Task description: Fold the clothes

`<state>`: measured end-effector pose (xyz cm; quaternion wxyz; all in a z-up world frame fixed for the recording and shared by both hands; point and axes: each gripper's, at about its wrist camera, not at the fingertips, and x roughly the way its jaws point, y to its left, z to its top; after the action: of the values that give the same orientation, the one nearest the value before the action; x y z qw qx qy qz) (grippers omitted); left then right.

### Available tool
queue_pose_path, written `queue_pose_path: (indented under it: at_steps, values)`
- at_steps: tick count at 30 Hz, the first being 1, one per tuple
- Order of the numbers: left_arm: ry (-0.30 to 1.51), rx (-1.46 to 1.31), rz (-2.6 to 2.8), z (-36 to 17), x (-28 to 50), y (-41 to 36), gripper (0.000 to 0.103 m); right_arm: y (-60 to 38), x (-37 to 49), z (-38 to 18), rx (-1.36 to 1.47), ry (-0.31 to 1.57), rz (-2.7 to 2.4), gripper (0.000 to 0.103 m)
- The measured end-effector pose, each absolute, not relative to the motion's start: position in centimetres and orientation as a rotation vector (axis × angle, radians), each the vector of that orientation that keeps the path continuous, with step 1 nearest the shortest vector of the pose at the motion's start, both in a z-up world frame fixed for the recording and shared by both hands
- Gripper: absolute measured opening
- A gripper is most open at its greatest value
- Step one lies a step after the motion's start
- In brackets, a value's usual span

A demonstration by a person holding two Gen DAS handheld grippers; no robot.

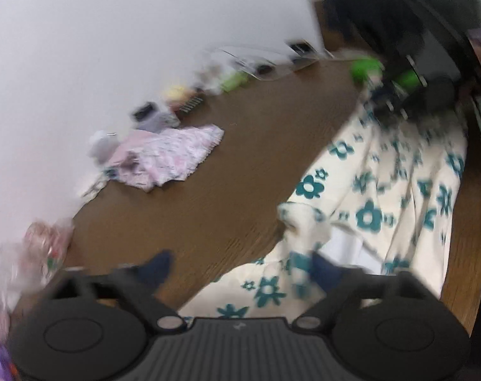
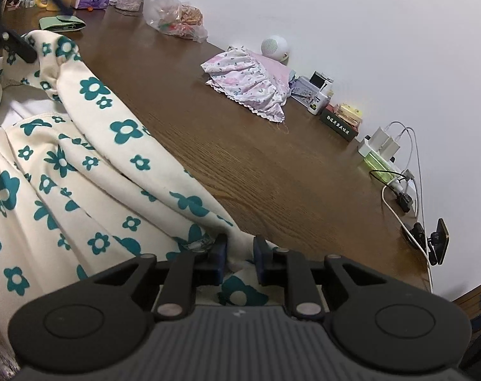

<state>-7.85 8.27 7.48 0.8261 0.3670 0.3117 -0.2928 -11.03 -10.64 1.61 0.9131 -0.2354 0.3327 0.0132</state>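
We see a brown wood-grain tabletop (image 2: 272, 171) bearing a cream teal-flowered garment (image 2: 65, 171), a folded pink floral cloth (image 2: 250, 82) and a clear plastic snack bag (image 2: 173, 16).

The dark box (image 2: 339, 124) by the wall on the worktop (image 2: 272, 171) carries a row of pale characters along its side, but they are too small to read with certainty. The base of each gripper bears a small pale logo mark, right (image 2: 239, 312) and left (image 1: 239, 325), with no letters legible. The left wrist view is blurred, and no other text, number or label can be made out there.
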Motion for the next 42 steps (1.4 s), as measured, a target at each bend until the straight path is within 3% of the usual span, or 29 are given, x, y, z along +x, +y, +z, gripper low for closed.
queue_pose_path:
  at_steps: [4, 7, 9, 12, 13, 16, 18, 25, 27, 32, 35, 37, 39, 41, 42]
  values:
    - [0.812, 0.916, -0.734, 6.3, -5.1, 7.7, 0.101, -10.9, -11.0, 1.5, -0.463, 0.676, 0.028, 0.018]
    - [0.891, 0.879, -0.741, 5.4, -3.2, 8.8, 0.101, -11.1, -11.0, 1.6, -0.450, 0.675, 0.032, 0.018]
    - [0.928, 0.800, -0.752, 5.4, -2.8, 9.7, 0.096, -11.1, -11.0, 1.6, -0.446, 0.674, 0.033, 0.018]
    - [0.982, 0.682, -0.766, 5.4, -2.4, 11.0, 0.068, -11.3, -11.0, 1.5, -0.431, 0.668, 0.034, 0.018]
    - [0.999, 0.642, -0.771, 5.3, -2.2, 11.5, 0.052, -11.4, -11.0, 1.5, -0.426, 0.665, 0.034, 0.018]
    - [0.956, 0.662, -0.701, 5.9, -4.1, 11.2, 0.016, -11.4, -11.1, 1.5, -0.421, 0.660, 0.033, 0.018]
    - [0.905, 0.698, -0.645, 6.4, -6.1, 10.8, 0.011, -11.3, -11.1, 1.4, -0.419, 0.657, 0.028, 0.018]
    - [0.898, 0.572, -0.517, 4.9, -9.4, 11.8, 0.016, -11.1, -11.0, 1.4, -0.411, 0.658, 0.006, 0.018]
    - [0.903, 0.472, -0.486, 4.9, -9.2, 13.1, 0.024, -11.0, -11.1, 1.4, -0.417, 0.658, 0.006, 0.018]
    - [0.892, 0.549, -0.394, 6.1, -10.6, 13.1, 0.048, -11.7, -13.6, 3.5, -0.404, 0.602, 0.142, 0.025]
    - [0.795, 0.621, -0.387, 8.2, -13.0, 12.9, 0.058, -12.5, -17.0, 5.5, -0.396, 0.515, 0.303, 0.037]
    - [0.703, 0.626, -0.425, 9.6, -14.6, 12.5, 0.067, -13.1, -19.2, 6.8, -0.389, 0.456, 0.409, 0.060]
    - [0.594, 0.614, -0.484, 11.1, -16.5, 11.6, 0.077, -13.1, -21.1, 6.9, -0.423, 0.450, 0.535, 0.073]
    - [0.569, 0.619, -0.621, 10.6, -17.1, 9.5, 0.093, -12.6, -21.8, 6.0, -0.456, 0.500, 0.608, 0.074]
    - [0.560, 0.621, -0.693, 10.2, -17.3, 8.4, 0.093, -12.3, -21.9, 5.4, -0.475, 0.525, 0.623, 0.074]
